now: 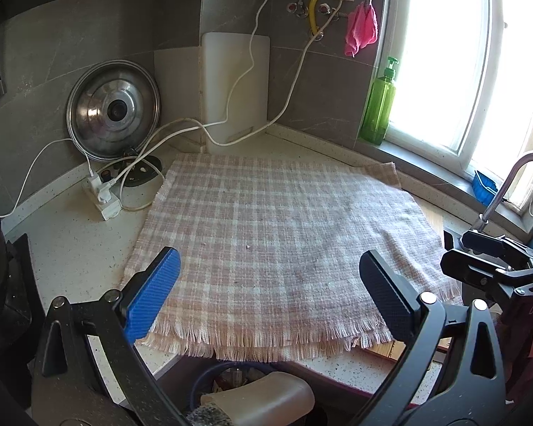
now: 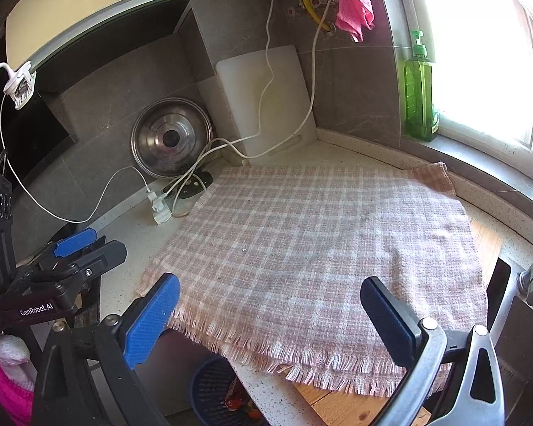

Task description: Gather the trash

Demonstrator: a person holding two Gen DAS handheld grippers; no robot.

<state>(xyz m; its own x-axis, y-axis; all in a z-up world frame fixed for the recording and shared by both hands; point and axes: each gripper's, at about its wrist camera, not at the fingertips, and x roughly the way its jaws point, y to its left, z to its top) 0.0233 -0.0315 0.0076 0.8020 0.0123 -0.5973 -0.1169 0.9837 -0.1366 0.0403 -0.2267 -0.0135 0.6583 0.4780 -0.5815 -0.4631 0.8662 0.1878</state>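
A pink and white checked cloth (image 1: 277, 238) covers the counter; it also shows in the right wrist view (image 2: 323, 248). Tiny crumbs (image 1: 248, 247) lie on it. A dark blue waste basket (image 2: 213, 394) with wrappers inside stands below the counter's front edge; it shows in the left wrist view (image 1: 231, 376) too, with a beige object in it. My left gripper (image 1: 270, 284) is open and empty over the cloth's front edge. My right gripper (image 2: 270, 305) is open and empty over the cloth's front. Each gripper shows in the other's view: the right one (image 1: 486, 259), the left one (image 2: 85, 245).
A steel pot lid (image 1: 113, 110) and a white cutting board (image 1: 236, 85) lean on the back wall. A power strip (image 1: 103, 195) with white cables lies at the back left. A green soap bottle (image 1: 378, 106) stands on the windowsill. A faucet (image 1: 508, 184) is at the right.
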